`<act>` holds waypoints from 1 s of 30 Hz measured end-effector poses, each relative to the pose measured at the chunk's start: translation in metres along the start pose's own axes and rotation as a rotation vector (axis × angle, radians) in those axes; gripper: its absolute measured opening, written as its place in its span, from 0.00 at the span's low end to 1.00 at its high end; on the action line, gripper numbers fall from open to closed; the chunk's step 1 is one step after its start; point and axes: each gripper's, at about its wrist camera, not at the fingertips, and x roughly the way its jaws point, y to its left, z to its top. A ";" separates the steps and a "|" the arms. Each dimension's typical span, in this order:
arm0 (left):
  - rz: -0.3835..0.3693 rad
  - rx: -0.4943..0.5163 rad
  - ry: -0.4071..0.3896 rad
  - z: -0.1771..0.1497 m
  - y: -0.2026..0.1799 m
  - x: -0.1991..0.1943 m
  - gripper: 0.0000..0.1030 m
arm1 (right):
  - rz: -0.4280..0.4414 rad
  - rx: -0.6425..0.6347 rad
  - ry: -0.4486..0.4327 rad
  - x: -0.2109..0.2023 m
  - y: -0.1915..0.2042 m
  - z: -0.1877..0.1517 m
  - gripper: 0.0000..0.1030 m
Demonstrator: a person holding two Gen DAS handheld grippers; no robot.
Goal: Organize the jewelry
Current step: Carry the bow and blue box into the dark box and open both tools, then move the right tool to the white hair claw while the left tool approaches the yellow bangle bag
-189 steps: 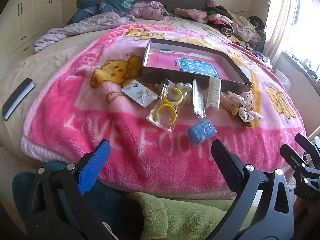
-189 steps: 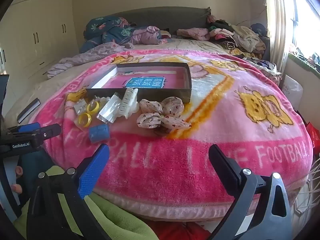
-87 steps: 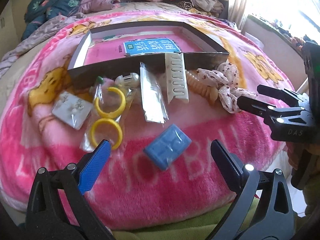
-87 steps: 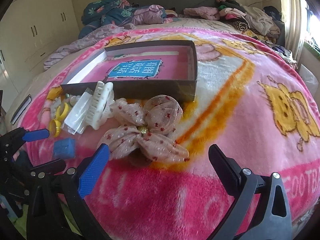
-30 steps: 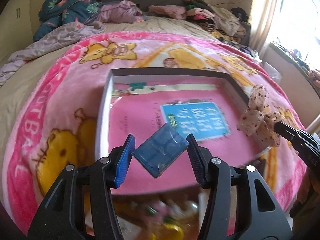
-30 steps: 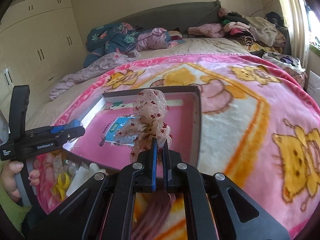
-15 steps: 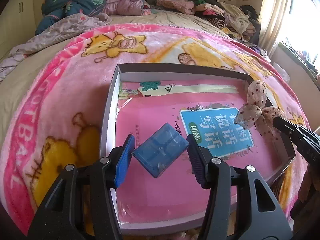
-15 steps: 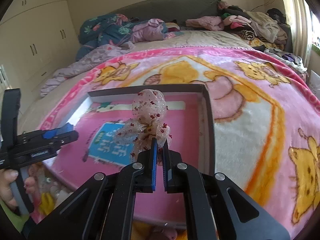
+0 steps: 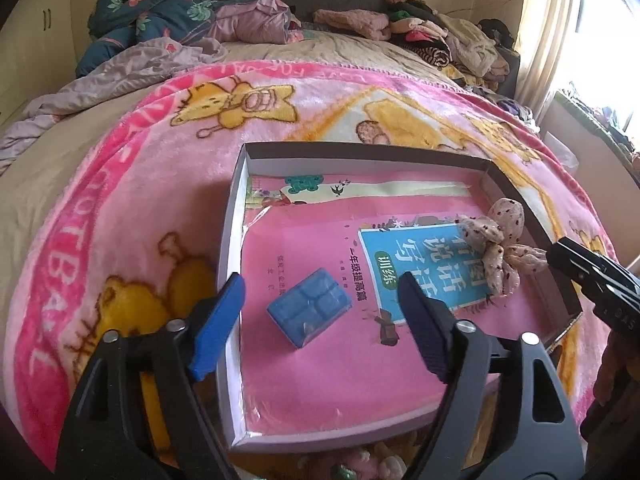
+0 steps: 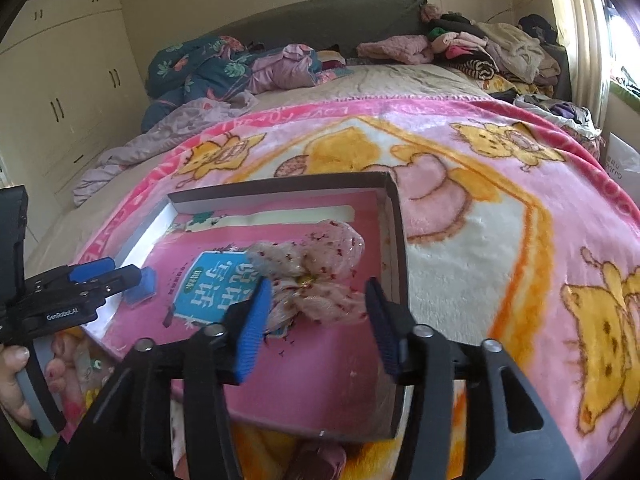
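The blue case [image 9: 309, 306] lies flat in the box [image 9: 230, 264], corners pointing diagonally.

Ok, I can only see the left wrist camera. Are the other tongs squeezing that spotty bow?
Observer: No. In the right wrist view the right tongs are opening. The beige red-dotted fabric bow lies loose between them, inside the dark cardboard box.
Operator: Is there anything shiny on it?
Observer: Yes, a small gold bead at its knot.
Operator: Who's holding my tongs?
Observer: A hand grips the handle of the left tongs, which are opening too. The small blue plastic case lies free just past their tips.
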 end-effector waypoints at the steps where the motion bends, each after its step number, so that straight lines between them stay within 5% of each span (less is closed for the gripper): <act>1: 0.000 -0.002 -0.003 -0.001 0.000 -0.003 0.70 | 0.002 -0.001 -0.001 -0.003 0.001 -0.001 0.49; 14: 0.011 -0.011 -0.035 -0.022 0.005 -0.041 0.82 | 0.033 -0.032 -0.015 -0.046 0.025 -0.023 0.63; 30: 0.030 -0.033 -0.052 -0.055 0.015 -0.082 0.86 | 0.079 -0.081 0.031 -0.069 0.056 -0.058 0.63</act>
